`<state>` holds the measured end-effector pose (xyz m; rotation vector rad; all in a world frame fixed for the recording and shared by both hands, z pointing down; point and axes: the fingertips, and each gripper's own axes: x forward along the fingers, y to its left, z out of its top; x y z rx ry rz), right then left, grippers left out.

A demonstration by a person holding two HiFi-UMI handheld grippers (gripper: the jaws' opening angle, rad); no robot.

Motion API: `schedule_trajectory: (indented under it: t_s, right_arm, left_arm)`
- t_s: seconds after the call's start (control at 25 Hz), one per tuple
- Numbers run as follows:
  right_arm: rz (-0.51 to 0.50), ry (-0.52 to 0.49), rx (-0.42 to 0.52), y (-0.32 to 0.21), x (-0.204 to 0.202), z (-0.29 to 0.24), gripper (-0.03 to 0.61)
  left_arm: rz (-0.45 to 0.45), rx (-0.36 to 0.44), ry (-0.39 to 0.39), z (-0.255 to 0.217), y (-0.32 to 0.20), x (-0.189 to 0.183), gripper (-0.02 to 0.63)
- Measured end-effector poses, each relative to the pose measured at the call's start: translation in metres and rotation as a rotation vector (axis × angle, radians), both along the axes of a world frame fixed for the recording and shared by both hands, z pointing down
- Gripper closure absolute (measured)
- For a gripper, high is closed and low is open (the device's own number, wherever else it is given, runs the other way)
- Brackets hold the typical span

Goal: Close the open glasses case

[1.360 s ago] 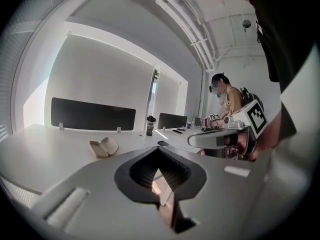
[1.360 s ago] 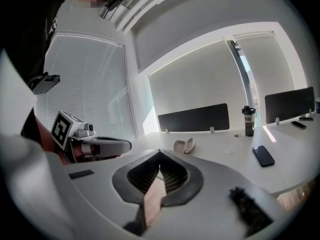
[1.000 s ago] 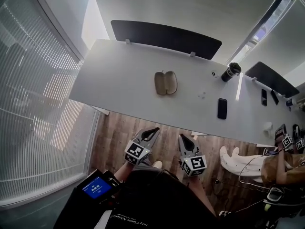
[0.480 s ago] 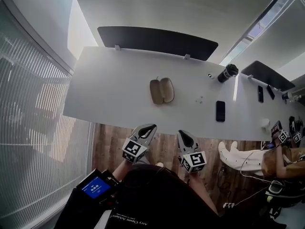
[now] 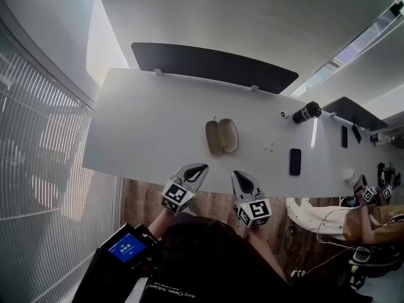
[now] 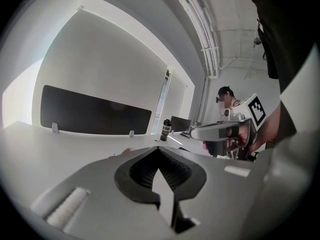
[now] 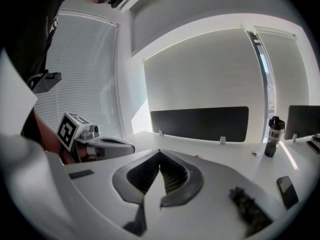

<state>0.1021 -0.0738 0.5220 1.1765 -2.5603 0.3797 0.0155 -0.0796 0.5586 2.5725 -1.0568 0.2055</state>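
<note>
The tan glasses case (image 5: 222,137) lies open, its two halves side by side, near the middle of the white table (image 5: 145,131). My left gripper (image 5: 201,167) and right gripper (image 5: 238,174) hover side by side at the table's near edge, short of the case and apart from it. Both are shut with nothing between their jaws. In the left gripper view my left gripper (image 6: 157,148) has its jaws together, and the right gripper (image 6: 220,131) shows beside it. In the right gripper view my right gripper (image 7: 160,152) is likewise shut. Their own jaws mostly hide the case in both gripper views.
A black tumbler (image 5: 305,112) and a black phone (image 5: 295,161) sit to the right of the case. A dark divider panel (image 5: 211,65) runs along the table's far edge. Window blinds (image 5: 38,188) stand at the left. Another person (image 5: 369,216) sits at the right.
Both grippers have moved forward from over the wooden floor to the table's near edge, closer to the case. Their jaws stayed shut.
</note>
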Motion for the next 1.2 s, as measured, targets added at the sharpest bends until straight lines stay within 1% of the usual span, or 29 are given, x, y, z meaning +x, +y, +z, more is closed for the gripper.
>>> schedule_trajectory:
  t_s: [0.08, 0.12, 0.24, 0.44, 0.64, 0.8, 0.96, 1.2]
  right_arm:
    - [-0.005, 0.005, -0.001, -0.010, -0.011, 0.001, 0.572]
    - [-0.005, 0.008, -0.001, -0.015, -0.017, 0.002, 0.572]
    - [-0.005, 0.012, -0.001, -0.029, -0.035, 0.003, 0.572]
    - [-0.038, 0.012, -0.021, -0.039, -0.051, 0.011, 0.572]
    - [-0.021, -0.002, -0.044, -0.056, -0.047, 0.029, 0.572]
    - [-0.031, -0.012, -0.045, -0.071, -0.041, 0.038, 0.572]
    - [-0.035, -0.012, -0.043, -0.095, -0.021, 0.046, 0.572]
    - [-0.021, 0.022, -0.056, -0.121, 0.004, 0.055, 0.572]
  left_arm:
    - [0.014, -0.039, 0.021, 0.007, -0.006, -0.008, 0.607]
    - [0.027, -0.044, 0.023, 0.013, -0.008, -0.011, 0.607]
    - [0.061, -0.037, 0.017, 0.023, -0.013, -0.018, 0.606]
    - [0.066, -0.037, 0.022, 0.029, -0.021, -0.028, 0.607]
    - [0.070, -0.041, -0.022, 0.039, -0.031, -0.034, 0.607]
    - [0.054, -0.060, -0.039, 0.052, -0.044, -0.036, 0.607]
    - [0.061, -0.075, -0.078, 0.070, -0.065, -0.021, 0.607]
    - [0.136, -0.138, -0.111, 0.094, -0.074, 0.005, 0.606]
